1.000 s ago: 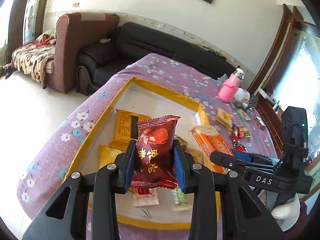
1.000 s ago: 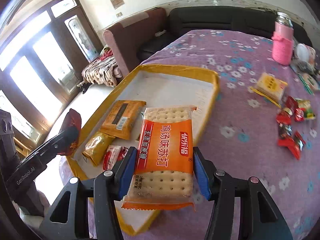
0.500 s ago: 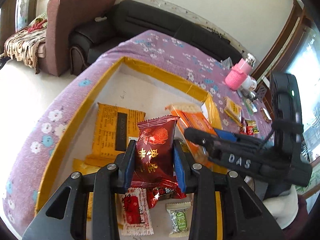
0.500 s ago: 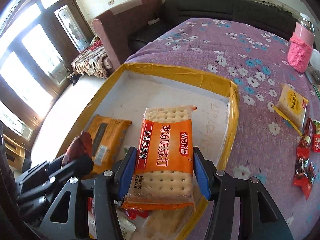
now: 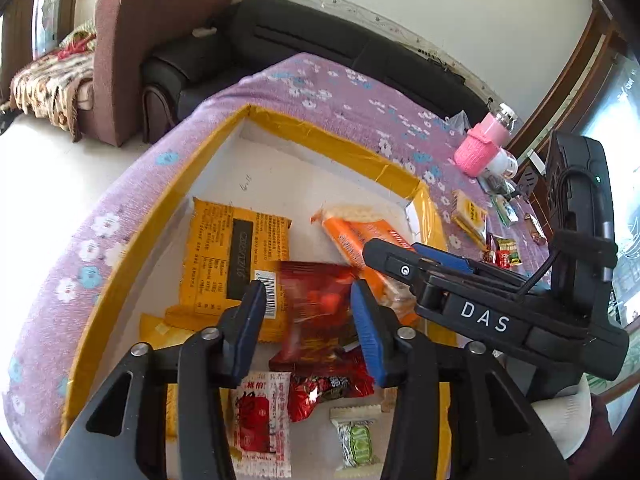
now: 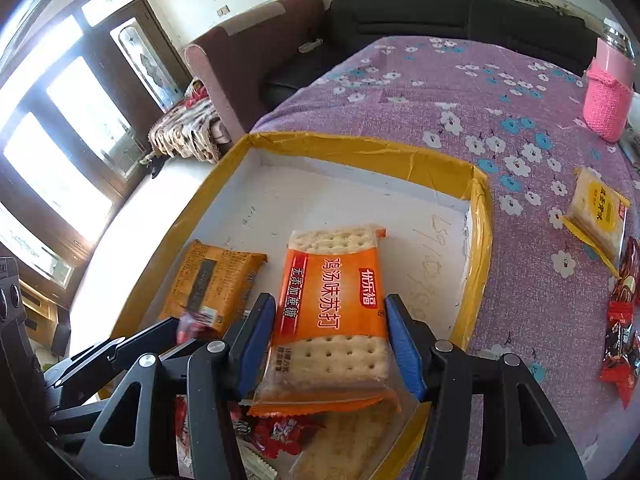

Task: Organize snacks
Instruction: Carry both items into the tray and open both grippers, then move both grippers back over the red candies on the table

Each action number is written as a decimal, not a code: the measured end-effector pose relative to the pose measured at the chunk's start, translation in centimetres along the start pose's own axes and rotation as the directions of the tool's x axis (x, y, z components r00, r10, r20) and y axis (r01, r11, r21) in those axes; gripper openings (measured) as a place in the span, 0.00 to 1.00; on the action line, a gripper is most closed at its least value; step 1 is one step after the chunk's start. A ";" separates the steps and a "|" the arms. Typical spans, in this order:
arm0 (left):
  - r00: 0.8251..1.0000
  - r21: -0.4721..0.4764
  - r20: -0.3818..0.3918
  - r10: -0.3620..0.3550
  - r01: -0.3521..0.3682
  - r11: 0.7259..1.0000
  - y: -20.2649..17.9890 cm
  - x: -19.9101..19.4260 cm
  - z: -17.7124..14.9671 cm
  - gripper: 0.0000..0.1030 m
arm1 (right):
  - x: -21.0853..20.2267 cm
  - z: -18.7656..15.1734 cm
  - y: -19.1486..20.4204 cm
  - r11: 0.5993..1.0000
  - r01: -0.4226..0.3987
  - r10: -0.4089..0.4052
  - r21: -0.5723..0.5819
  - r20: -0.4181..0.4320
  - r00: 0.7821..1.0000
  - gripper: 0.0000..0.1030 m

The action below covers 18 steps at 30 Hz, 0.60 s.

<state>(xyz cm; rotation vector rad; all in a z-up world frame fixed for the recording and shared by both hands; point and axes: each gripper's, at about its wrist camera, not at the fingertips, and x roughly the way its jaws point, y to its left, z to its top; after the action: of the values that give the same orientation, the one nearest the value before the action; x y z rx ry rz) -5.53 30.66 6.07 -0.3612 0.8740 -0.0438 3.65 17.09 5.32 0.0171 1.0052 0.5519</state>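
snacks are partly sorted: an orange wafer pack [image 5: 236, 256], a small white-and-red sachet [image 5: 262, 420], a green candy [image 5: 356, 440] and others already lie in the yellow-rimmed tray [image 5: 320, 136], while a yellow cracker pack [image 6: 598, 210] and red candies [image 6: 620, 320] wait on the flowered tabletop [image 6: 500, 92]. the left claw [image 5: 308, 312] stands spread wide, the blurred red packet [image 5: 316, 316] loose between its pads, apparently dropping into the tray. the right claw [image 6: 330, 336] looks parted too, the orange cracker pack [image 6: 332, 304] between its pads over the tray; whether they touch it is unclear.
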 end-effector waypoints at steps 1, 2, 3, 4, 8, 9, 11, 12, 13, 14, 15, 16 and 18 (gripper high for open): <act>1.000 0.003 0.013 0.003 -0.003 1.000 0.0 -0.5 0.0 0.46 | -0.4 -0.1 0.2 1.000 0.001 -0.001 -0.008 0.011 1.000 0.57; 0.999 0.006 0.030 0.011 -0.012 1.000 -0.2 -1.1 -0.1 0.48 | -1.0 -0.2 0.6 1.000 0.006 -0.006 -0.022 0.028 1.000 0.58; 0.998 0.006 0.050 0.025 -0.025 1.000 -0.2 -1.9 -0.3 0.51 | -1.5 -0.4 0.9 1.000 0.007 -0.006 -0.030 0.040 0.999 0.58; 0.997 0.004 0.072 0.042 -0.043 0.999 -0.2 -2.6 -0.5 0.54 | -2.0 -0.6 1.0 0.999 0.006 -0.004 -0.035 0.047 0.999 0.58; 0.977 -0.030 0.173 0.123 -0.120 0.992 0.1 -5.9 -1.6 0.73 | -4.3 -1.6 2.1 0.998 0.015 -0.010 -0.061 0.081 0.997 0.58; 0.967 -0.047 0.206 0.152 -0.145 0.988 0.3 -7.0 -2.0 0.77 | -4.7 -1.8 2.3 0.997 0.020 -0.014 -0.071 0.089 0.996 0.59; 0.957 -0.060 0.240 0.165 -0.155 0.986 0.5 -8.3 -2.4 0.77 | -5.8 -2.5 2.7 0.994 0.043 -0.032 -0.096 0.110 0.993 0.60; 0.952 -0.066 0.256 0.165 -0.153 0.986 0.7 -9.0 -2.6 0.77 | -6.4 -2.9 3.0 0.992 0.057 -0.043 -0.108 0.122 0.992 0.61; 0.948 -0.074 0.269 0.170 -0.156 0.985 0.8 -9.6 -2.9 0.77 | -6.8 -3.3 3.1 0.991 0.066 -0.051 -0.117 0.130 0.990 0.61; 0.943 -0.081 0.283 0.177 -0.160 0.984 0.8 -10.2 -3.2 0.77 | -7.4 -3.7 3.4 0.989 0.080 -0.061 -0.128 0.140 0.988 0.61; 0.939 -0.084 0.293 0.180 -0.163 0.983 0.7 -10.8 -3.4 0.77 | -7.9 -4.1 3.5 0.987 0.090 -0.069 -0.135 0.147 0.987 0.61; 0.934 -0.085 0.304 0.187 -0.169 0.982 0.6 -11.4 -3.7 0.77 | -8.3 -4.4 3.5 0.986 0.096 -0.075 -0.139 0.152 0.986 0.61; 0.925 -0.084 0.321 0.204 -0.186 0.979 0.1 -12.2 -4.1 0.77 | -9.5 -5.2 3.8 0.981 0.119 -0.092 -0.152 0.174 0.980 0.61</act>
<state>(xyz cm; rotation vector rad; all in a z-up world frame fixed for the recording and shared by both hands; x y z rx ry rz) -16.49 31.77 12.68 -0.3173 0.5768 0.2199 -6.06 14.91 10.97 -0.1324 0.7915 0.5239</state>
